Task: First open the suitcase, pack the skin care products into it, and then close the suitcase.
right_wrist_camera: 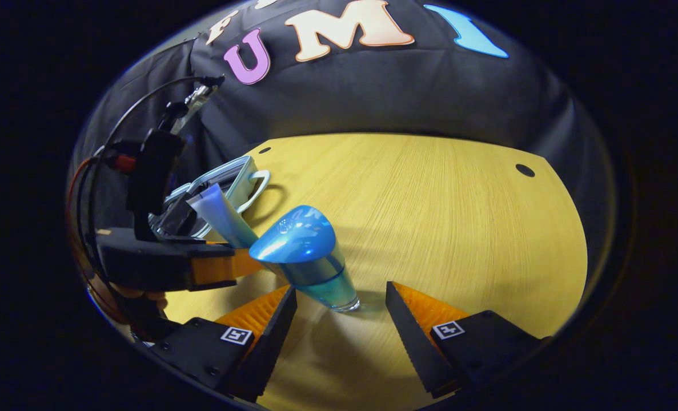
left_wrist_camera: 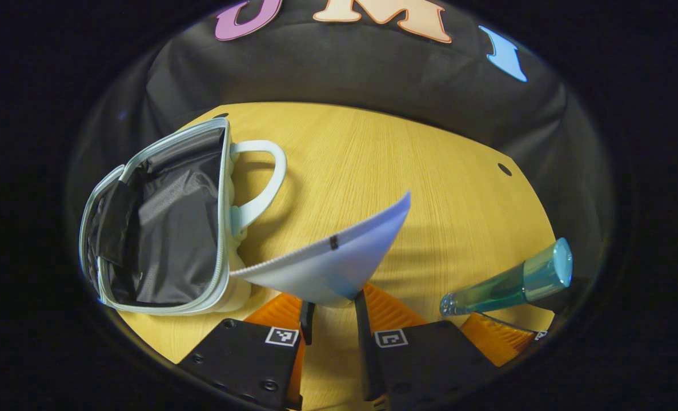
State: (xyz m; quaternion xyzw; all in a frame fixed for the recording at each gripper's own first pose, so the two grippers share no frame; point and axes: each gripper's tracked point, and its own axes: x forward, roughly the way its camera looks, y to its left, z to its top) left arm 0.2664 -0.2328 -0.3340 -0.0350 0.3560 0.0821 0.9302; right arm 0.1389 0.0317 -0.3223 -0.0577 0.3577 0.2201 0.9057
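The small pale-blue zippered suitcase with a looped handle (left_wrist_camera: 161, 222) lies open on the yellow wood-grain worktop (left_wrist_camera: 418, 188), its dark lining exposed, so step 1 of the task looks done. Nothing can be made out inside it yet, though part of the interior is in shadow.

The left claw (left_wrist_camera: 332, 308) is pinching the end of a pale blue-white squeeze tube with a crimped edge (left_wrist_camera: 339, 257), held up just beside the suitcase on its handle side. From the right gripper view the same tube (right_wrist_camera: 219, 214) sits between the suitcase (right_wrist_camera: 224, 182) and the second item.

That second item, a clear teal bottle with a glossy blue cap (right_wrist_camera: 307, 257), stands tilted on the worktop farther from the suitcase than the tube. The right claw (right_wrist_camera: 341, 319) is spread wide with the bottle's base between its fingers, neither finger pressing on it as far as the view shows.

By my judgement packing is only beginning: 2 products are still outside the suitcase, and closing it comes after both go in.
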